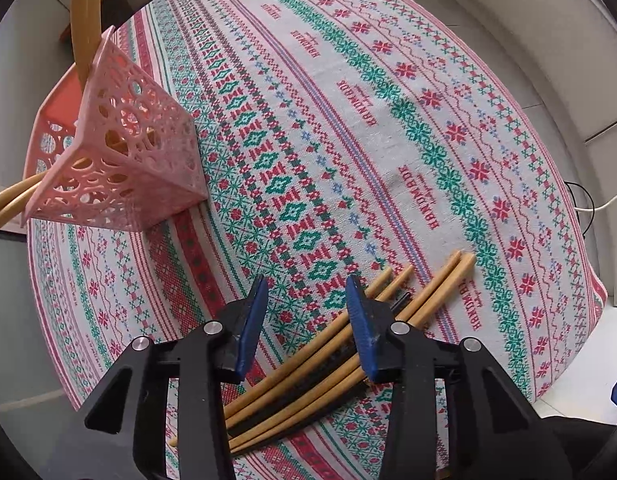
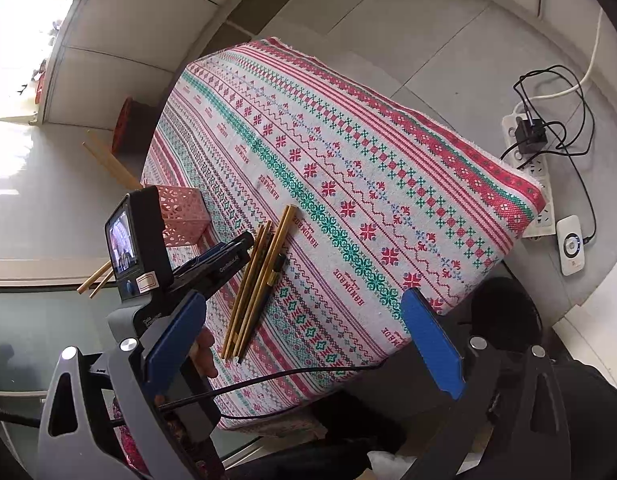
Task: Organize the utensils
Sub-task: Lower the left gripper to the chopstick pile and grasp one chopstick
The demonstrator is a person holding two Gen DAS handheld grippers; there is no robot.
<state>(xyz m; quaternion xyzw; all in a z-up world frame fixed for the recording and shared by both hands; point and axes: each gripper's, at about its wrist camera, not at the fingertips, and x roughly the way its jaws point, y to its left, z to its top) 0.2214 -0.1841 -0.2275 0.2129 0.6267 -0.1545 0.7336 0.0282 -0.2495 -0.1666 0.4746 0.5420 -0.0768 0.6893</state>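
Your left gripper (image 1: 306,322) hangs low over the tablecloth (image 1: 388,128), jaws apart and holding nothing; its right finger (image 1: 362,332) crosses above the loose chopsticks (image 1: 308,354), which lie bundled with a dark pen (image 2: 277,265) toward 5 o'clock. Your right gripper (image 2: 304,344) is raised off the table's near edge, jaws spread wide and bare. At 10 o'clock in the left view, the pink perforated basket (image 1: 124,152) stands near the table's edge with several chopsticks (image 1: 82,12) leaning out over its rim. Beyond, toward 1 o'clock, bare patterned cloth runs to the far edge. A power strip (image 2: 532,160) lies on the floor.
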